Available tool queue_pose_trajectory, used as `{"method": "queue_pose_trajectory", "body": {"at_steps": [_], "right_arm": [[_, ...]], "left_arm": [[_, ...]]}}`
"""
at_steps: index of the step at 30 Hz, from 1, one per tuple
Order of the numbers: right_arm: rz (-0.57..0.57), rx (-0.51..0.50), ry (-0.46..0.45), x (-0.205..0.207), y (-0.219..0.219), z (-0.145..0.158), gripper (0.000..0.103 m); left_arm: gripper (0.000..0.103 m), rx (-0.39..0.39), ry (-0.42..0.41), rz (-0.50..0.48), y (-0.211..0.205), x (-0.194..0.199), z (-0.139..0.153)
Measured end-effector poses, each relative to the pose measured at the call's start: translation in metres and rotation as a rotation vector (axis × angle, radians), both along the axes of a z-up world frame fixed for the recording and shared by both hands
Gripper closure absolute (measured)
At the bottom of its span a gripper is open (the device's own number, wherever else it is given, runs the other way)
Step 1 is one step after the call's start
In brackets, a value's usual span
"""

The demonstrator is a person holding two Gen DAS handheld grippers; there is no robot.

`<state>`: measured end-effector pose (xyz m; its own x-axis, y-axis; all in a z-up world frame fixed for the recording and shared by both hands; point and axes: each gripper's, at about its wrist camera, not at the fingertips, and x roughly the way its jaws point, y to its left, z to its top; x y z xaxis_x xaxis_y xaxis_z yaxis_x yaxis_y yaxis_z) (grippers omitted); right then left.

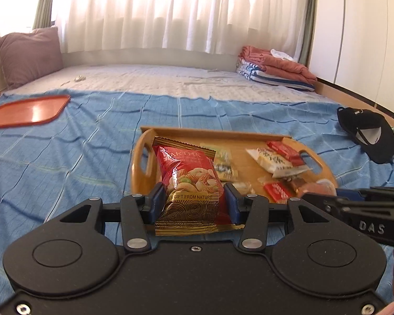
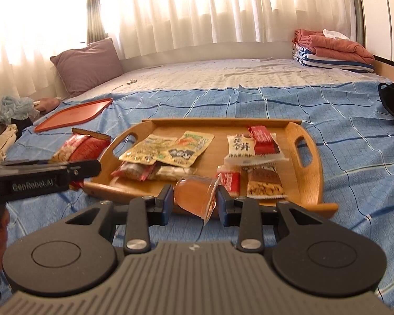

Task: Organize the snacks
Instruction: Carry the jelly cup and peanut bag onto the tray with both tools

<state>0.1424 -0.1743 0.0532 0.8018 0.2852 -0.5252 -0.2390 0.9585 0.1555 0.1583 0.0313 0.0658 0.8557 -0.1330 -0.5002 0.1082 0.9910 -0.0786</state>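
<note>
Your left gripper (image 1: 194, 200) pinches the crinkly red foil nut bag (image 1: 190, 181) low; your right gripper (image 2: 194, 202) clamps the slippery, squashable clear orange jelly cup (image 2: 195, 195).

bed (image 2: 249, 76): blue checked cover | window: sheer white curtains (image 1: 170, 10), bright daylight | purple pillow (image 1: 29, 55) at left

Both wrist cameras sit low and close over the bed, facing the curtained window; both share the oval wooden tray (image 1: 325, 173) (image 2: 315, 181).
</note>
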Motion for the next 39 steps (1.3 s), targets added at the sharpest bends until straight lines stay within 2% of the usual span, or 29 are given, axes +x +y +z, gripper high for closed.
{"method": "queue_pose_trajectory", "body": {"at_steps": [6,10,14,20,32,33,36,39], "right_arm": [[-0.018,0.017,0.030,0.040,0.006,0.002,0.063],[-0.023,0.000,0.041,0.058,0.010,-0.004,0.063],[-0.022,-0.040,0.057,0.070,0.016,-0.013,0.063],[-0.026,-0.079,0.081,0.088,0.021,-0.027,0.063],[-0.038,-0.095,0.064,0.120,0.035,-0.022,0.066],[-0.038,-0.087,0.064,0.120,0.034,-0.021,0.066],[-0.037,-0.067,0.064,0.117,0.030,-0.020,0.065],[-0.035,-0.046,0.065,0.111,0.023,-0.018,0.065]], "left_arm": [[0.057,0.002,0.031,0.001,-0.009,0.038,-0.009],[0.057,0.033,0.037,-0.005,-0.013,0.054,-0.019],[0.057,0.052,0.058,-0.005,-0.017,0.067,-0.031],[0.057,0.037,0.087,0.012,-0.015,0.087,-0.043],[0.055,0.039,0.097,0.026,-0.009,0.111,-0.051],[0.050,0.036,0.095,0.024,-0.009,0.111,-0.051],[0.023,0.045,0.088,0.028,-0.009,0.108,-0.049],[0.018,0.054,0.080,0.017,-0.011,0.103,-0.046]]}}
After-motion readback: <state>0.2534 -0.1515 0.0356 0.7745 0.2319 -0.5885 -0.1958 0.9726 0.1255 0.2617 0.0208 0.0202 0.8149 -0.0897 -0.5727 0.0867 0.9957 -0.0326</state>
